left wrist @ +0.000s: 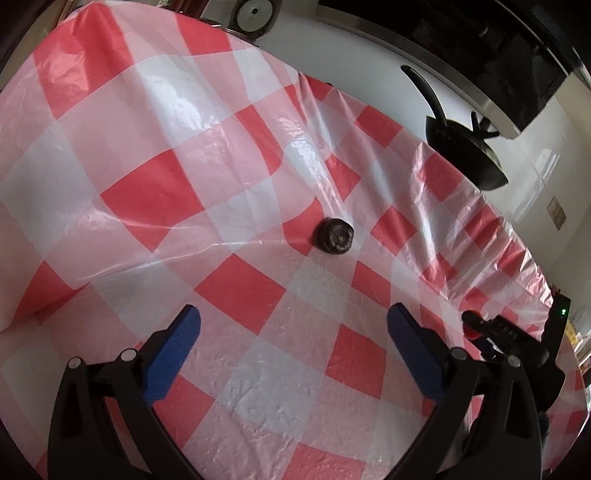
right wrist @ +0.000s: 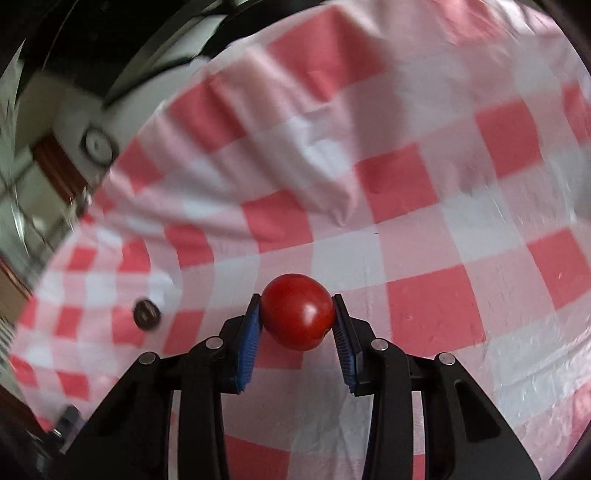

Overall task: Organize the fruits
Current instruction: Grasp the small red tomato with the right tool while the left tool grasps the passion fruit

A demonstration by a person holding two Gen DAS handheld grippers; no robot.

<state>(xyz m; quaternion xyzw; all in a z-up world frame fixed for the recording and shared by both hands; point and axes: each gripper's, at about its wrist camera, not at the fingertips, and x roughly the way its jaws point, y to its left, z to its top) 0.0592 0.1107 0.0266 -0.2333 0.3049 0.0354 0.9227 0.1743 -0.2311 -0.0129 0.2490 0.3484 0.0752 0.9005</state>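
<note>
A round red tomato [right wrist: 297, 312] sits between the blue pads of my right gripper [right wrist: 297, 308], which is shut on it just above the red-and-white checked tablecloth [right wrist: 424, 177]. A small dark brown round fruit [left wrist: 334, 235] lies on the cloth ahead of my left gripper [left wrist: 293, 321], whose blue fingers [left wrist: 173, 347] stand wide open with nothing between them. The same dark fruit [right wrist: 146, 314] shows at the left in the right wrist view. In the left wrist view the right gripper [left wrist: 476, 326] shows at the right edge with the red tomato [left wrist: 472, 334] at its tip.
A black frying pan [left wrist: 461, 147] rests on the white counter beyond the cloth's far edge. A round white appliance [left wrist: 255, 16] stands at the back. The cloth is creased and ridged near the dark fruit. The right wrist view is blurred by motion.
</note>
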